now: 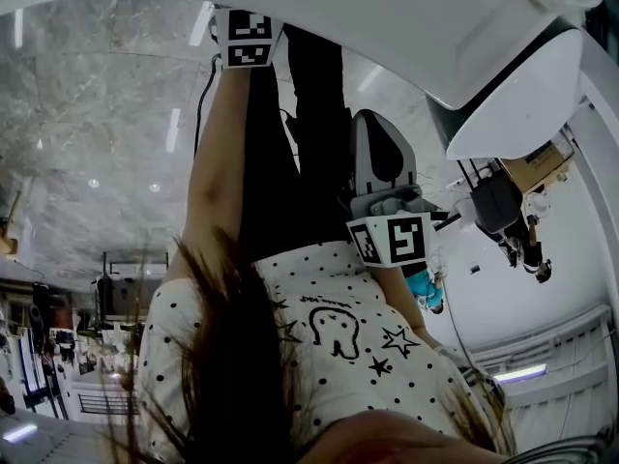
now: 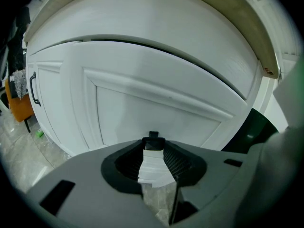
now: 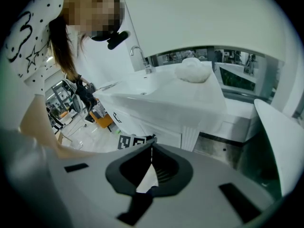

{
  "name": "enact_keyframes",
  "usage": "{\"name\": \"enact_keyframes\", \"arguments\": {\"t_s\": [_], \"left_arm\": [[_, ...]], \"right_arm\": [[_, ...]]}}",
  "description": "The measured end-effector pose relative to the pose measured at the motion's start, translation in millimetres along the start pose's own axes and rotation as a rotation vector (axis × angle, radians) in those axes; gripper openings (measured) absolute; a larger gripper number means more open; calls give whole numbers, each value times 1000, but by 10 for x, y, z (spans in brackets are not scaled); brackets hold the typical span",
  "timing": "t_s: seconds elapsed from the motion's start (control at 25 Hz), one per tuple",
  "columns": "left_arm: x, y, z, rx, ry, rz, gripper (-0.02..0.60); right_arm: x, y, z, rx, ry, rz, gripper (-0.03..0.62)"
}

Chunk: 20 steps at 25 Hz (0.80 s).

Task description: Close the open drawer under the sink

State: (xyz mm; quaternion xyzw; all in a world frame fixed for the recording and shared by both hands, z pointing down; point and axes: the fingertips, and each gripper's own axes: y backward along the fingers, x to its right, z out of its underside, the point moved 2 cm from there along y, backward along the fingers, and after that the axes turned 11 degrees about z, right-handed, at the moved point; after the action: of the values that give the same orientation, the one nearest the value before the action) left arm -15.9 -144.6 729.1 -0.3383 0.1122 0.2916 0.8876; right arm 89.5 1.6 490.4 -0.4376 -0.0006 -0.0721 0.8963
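Observation:
The left gripper view is filled by a white panelled cabinet front (image 2: 156, 103) close ahead, with a thin dark gap (image 2: 142, 44) along its top under the countertop edge (image 2: 199, 18). My left gripper (image 2: 153, 137) is shut and empty, its tips just short of the panel. My right gripper (image 3: 152, 140) is shut too, holding nothing, and looks across at the sink counter (image 3: 156, 99) from farther off. The left gripper's marker cube (image 3: 130, 141) shows just beyond the right gripper's tips. In the head view only the marker cubes (image 1: 247, 37) (image 1: 392, 240) show, not the jaws.
A faucet (image 3: 138, 56) and a white lump (image 3: 192, 71) are on the counter. Black handles (image 2: 33, 89) (image 3: 116, 118) sit on neighbouring cabinet fronts. The head view looks back at the person's dotted shirt (image 1: 329, 346) and dark trousers (image 1: 309, 133). An orange object (image 2: 19, 103) stands on the floor at left.

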Motion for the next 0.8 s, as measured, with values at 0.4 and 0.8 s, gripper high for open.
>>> {"name": "enact_keyframes", "arguments": {"t_s": [0.4, 0.8], "left_arm": [[-30, -82, -48, -13, -33, 28, 138], [-41, -30, -40, 4, -20, 21, 138]], "right_arm": [[-19, -35, -21, -1, 3, -5, 14], [-81, -33, -20, -2, 12, -19, 14]]}}
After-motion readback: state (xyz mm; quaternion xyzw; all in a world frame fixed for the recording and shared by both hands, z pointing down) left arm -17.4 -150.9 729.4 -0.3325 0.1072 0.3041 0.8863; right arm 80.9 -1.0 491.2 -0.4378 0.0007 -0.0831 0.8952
